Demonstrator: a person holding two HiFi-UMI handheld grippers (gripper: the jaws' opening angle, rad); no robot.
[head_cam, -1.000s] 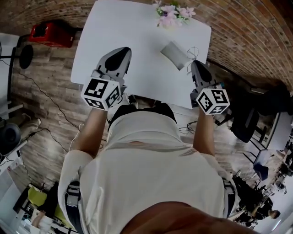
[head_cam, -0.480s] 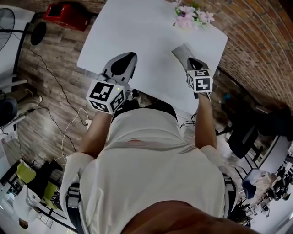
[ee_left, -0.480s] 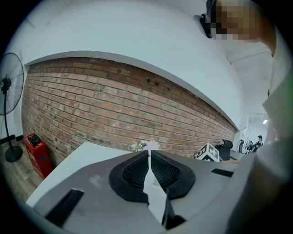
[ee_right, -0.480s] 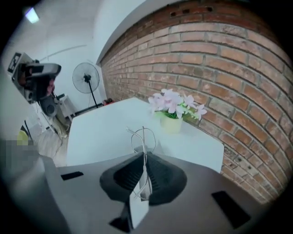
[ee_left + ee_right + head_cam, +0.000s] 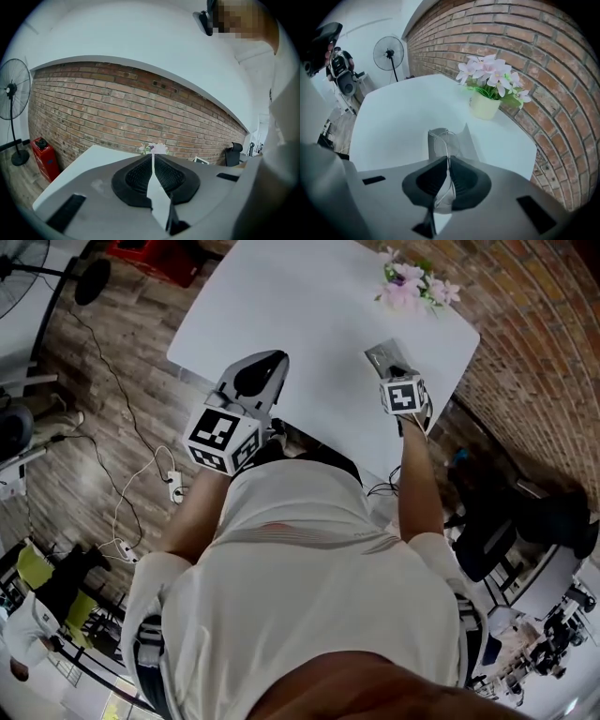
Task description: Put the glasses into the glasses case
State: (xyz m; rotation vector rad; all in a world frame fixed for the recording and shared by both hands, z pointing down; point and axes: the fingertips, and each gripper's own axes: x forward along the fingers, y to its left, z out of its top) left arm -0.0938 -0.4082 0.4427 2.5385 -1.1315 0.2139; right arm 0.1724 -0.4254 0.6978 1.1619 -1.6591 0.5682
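Note:
The grey glasses case [image 5: 434, 143] lies open on the white table [image 5: 398, 117], its lid [image 5: 465, 139] raised to the right. My right gripper [image 5: 448, 161] is shut on thin wire-framed glasses [image 5: 442, 137], which hang just over the case. In the head view that right gripper [image 5: 395, 372] sits right at the case [image 5: 380, 356], covering its near end. My left gripper [image 5: 270, 359] hovers over the table's near edge, well left of the case. In its own view the left gripper [image 5: 152, 159] is shut with nothing in it.
A pot of pink flowers [image 5: 487, 86] stands at the table's far corner by the brick wall, also seen as flowers [image 5: 413, 286] in the head view. A standing fan [image 5: 388, 54] and a red box [image 5: 41, 151] are on the wooden floor beyond the table.
My right gripper has carried the glasses forward and left, from beside the case to directly over it. The left gripper has barely moved.

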